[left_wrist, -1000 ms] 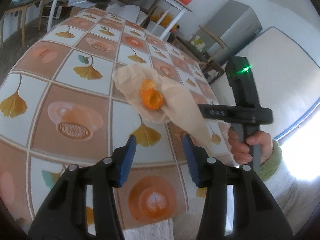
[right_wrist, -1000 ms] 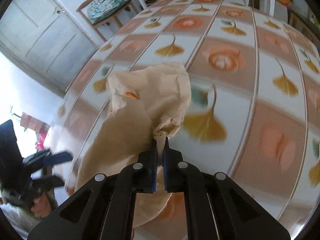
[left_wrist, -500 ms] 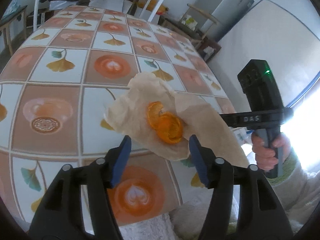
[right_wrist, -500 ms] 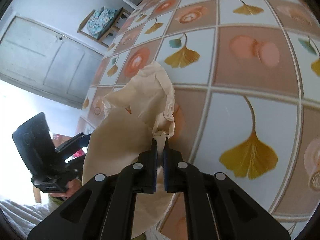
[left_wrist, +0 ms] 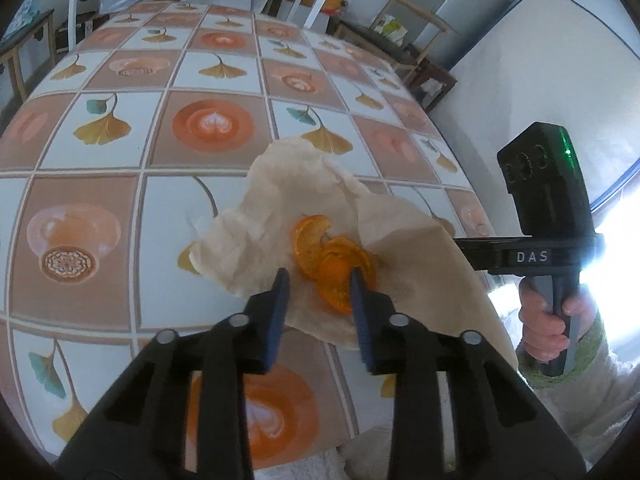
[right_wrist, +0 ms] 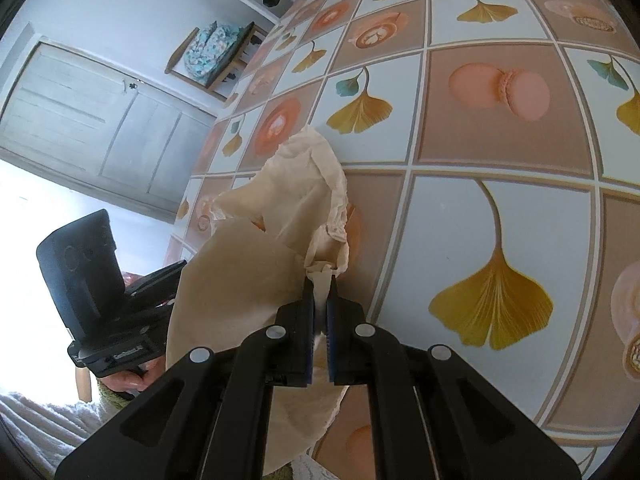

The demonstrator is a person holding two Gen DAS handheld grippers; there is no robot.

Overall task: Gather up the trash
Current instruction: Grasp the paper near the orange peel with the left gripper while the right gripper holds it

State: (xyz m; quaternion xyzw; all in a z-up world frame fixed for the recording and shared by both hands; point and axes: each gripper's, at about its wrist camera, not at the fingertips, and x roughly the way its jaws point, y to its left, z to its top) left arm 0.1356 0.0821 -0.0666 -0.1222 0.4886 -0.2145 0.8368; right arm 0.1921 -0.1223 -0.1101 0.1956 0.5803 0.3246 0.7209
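Left gripper (left_wrist: 318, 284) right over curled orange peel (left_wrist: 334, 264) lying on crumpled beige paper napkin (left_wrist: 256, 240) on ginkgo-print tablecloth (left_wrist: 120, 184). Jaws just been closing, half apart; right pad on peel, left pad beside it on napkin, no squeeze yet I'd say. Peel's long axis runs roughly 11 to 5. Right gripper (right_wrist: 320, 300) clamped on napkin's bunched corner, at 3 o'clock of peel. Left hand nearer. Nothing blocking.

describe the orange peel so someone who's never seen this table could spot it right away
On the patterned tablecloth, find the crumpled beige paper near its right edge. The orange peel lies curled on that paper, the only real, raised orange thing; the other orange shapes are flat prints.
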